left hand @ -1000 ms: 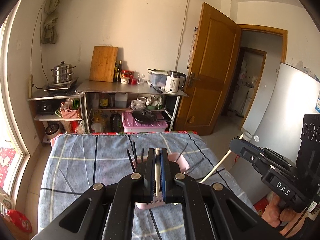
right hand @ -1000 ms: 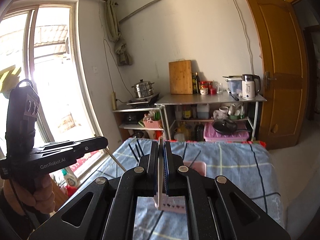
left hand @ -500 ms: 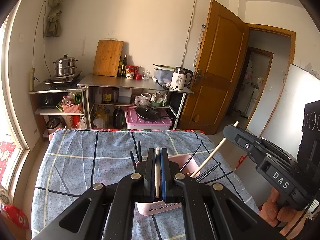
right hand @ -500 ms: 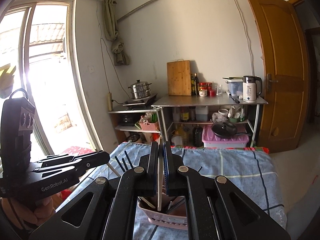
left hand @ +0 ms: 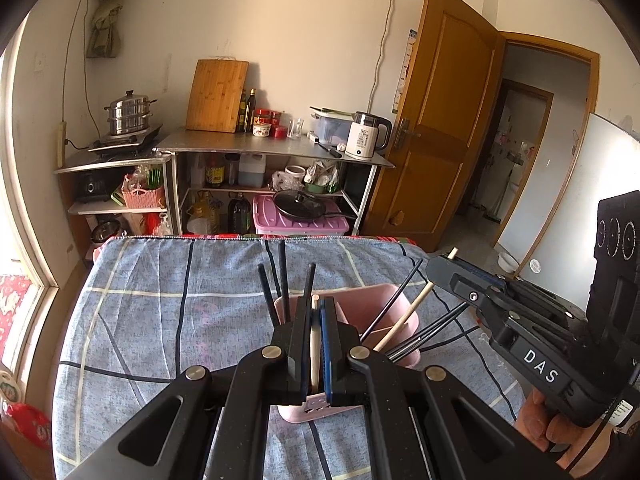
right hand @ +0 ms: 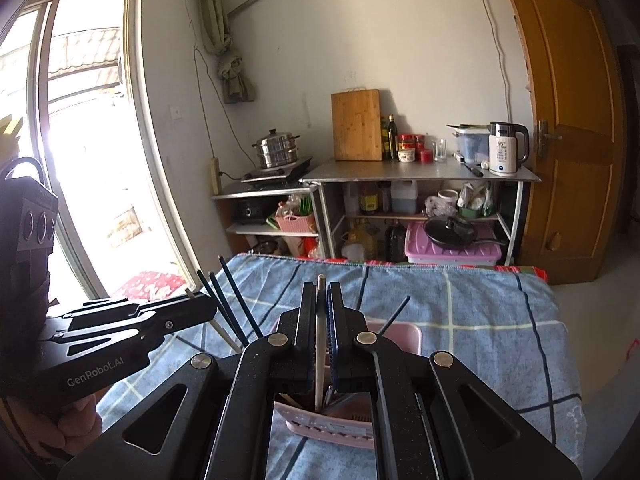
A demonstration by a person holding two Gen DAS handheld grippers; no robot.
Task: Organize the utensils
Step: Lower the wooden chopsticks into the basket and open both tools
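Now both grippers, left gripper (left hand: 316, 312) and right gripper (right hand: 321, 292), have jaws pinching a pale chopstick (left hand: 315, 344) each, right above the pink holder (left hand: 404, 312).

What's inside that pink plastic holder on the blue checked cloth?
The pink plastic holder holds several black chopsticks leaning outward. The right gripper lowers a pale wooden chopstick in. The left gripper, clamping another, covers the holder's middle and bottom.
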